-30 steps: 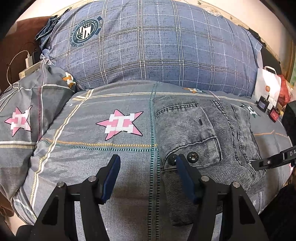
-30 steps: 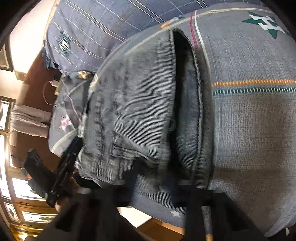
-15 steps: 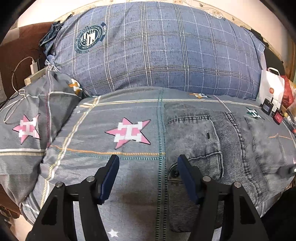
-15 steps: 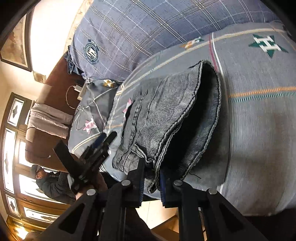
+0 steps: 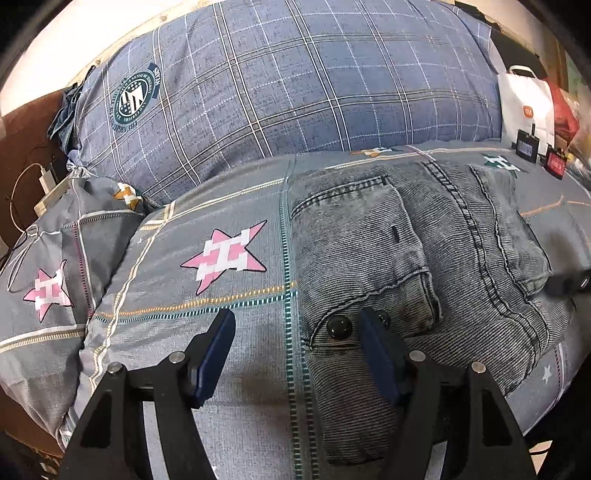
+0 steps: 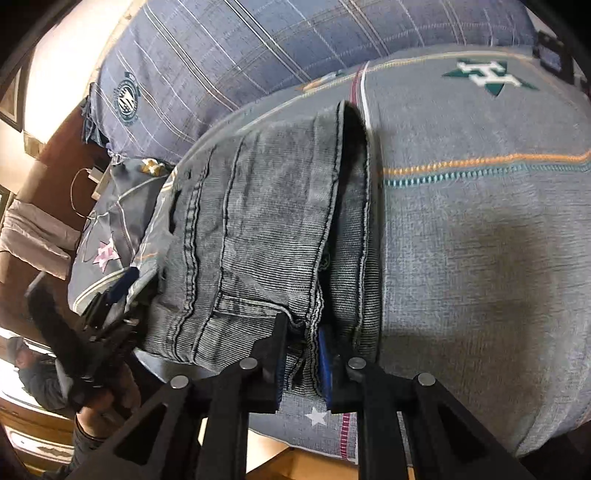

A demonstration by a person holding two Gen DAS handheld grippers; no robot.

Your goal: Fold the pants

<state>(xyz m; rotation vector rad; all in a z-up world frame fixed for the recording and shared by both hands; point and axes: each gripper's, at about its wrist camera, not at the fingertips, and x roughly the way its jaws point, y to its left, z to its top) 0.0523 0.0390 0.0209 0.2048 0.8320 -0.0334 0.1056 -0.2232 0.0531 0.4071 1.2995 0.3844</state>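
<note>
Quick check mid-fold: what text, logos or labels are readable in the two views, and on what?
"mi": orange logo on the white bag.
"H": block letter in the pink star and the green star on the bedcover.
Round crest on the plaid pillow: ring lettering too small to read.
Two small tags by the bag: unreadable.
Jeans: no text.

Bed: grey star-print cover (image 5: 229, 306) | Head end: blue plaid pillow (image 5: 295, 92) | Wall (image 5: 92, 33): pale, brightly lit | Left: brown headboard (image 5: 22, 140), windows (image 6: 11, 376) | Right: white bag (image 5: 524, 103)
</note>
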